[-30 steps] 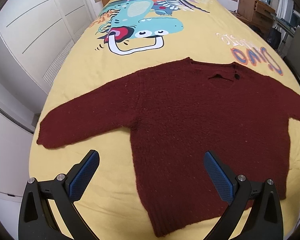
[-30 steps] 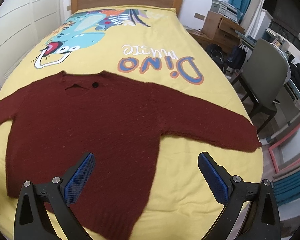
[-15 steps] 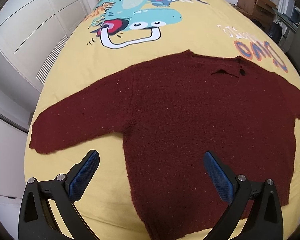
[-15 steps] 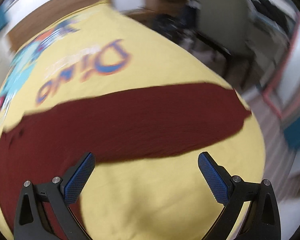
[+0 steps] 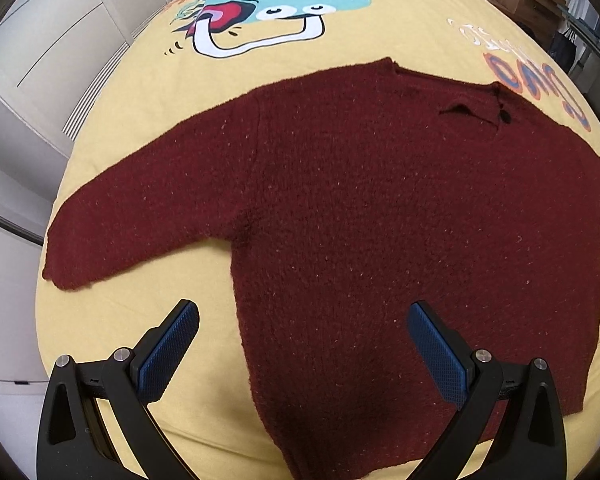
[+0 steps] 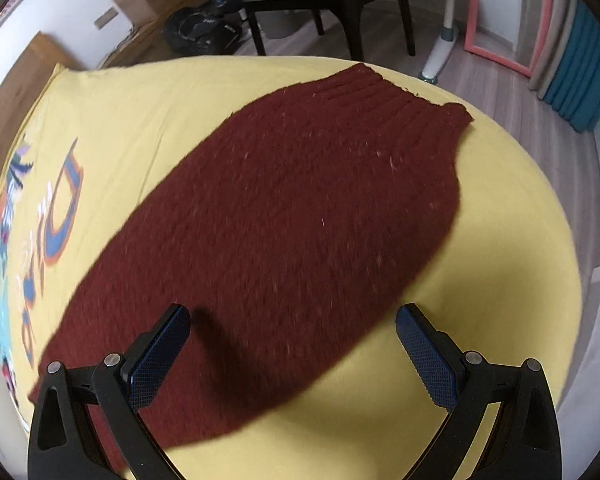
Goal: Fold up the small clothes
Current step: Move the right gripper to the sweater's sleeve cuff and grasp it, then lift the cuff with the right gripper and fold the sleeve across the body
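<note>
Since the earlier frame the right gripper [image 6: 292, 344], jaws spread and empty, swung over the sweater's right sleeve [image 6: 284, 216], long axis running far-right to its cuff, probably nearer than the spread left gripper [image 5: 302, 344].

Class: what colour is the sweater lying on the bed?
Dark maroon sweater; clearest in the left wrist view.
</note>
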`<state>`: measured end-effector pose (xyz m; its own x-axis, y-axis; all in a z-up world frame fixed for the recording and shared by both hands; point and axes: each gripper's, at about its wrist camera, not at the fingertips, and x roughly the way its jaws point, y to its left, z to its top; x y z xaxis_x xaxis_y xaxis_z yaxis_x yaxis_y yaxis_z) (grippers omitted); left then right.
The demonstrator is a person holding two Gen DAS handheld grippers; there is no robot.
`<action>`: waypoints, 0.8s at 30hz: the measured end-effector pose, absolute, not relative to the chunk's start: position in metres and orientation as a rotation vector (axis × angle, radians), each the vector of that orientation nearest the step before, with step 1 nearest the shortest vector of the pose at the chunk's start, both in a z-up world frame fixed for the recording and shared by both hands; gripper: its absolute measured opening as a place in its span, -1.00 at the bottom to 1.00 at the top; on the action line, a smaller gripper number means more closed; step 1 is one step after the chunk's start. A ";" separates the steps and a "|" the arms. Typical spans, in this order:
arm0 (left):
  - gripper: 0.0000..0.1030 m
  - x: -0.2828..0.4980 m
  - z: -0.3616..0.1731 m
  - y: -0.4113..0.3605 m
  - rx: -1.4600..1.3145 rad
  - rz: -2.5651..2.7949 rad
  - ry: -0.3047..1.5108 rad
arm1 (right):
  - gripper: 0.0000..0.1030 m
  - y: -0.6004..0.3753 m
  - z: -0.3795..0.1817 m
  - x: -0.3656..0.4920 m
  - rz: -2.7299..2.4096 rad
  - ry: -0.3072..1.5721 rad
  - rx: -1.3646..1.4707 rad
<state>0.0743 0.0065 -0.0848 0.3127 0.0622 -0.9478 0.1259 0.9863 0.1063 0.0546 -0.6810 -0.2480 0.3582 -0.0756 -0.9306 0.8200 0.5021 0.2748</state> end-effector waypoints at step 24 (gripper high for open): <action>0.98 0.078 -0.092 0.019 0.138 -0.059 1.252 | -0.73 -0.598 -0.093 0.113 -0.362 0.893 0.522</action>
<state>0.0776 0.0186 -0.0924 0.3131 0.0312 -0.9492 0.1199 0.9902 0.0721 0.1135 -0.5978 -0.0928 0.5804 -0.0832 -0.8101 0.5042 0.8179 0.2772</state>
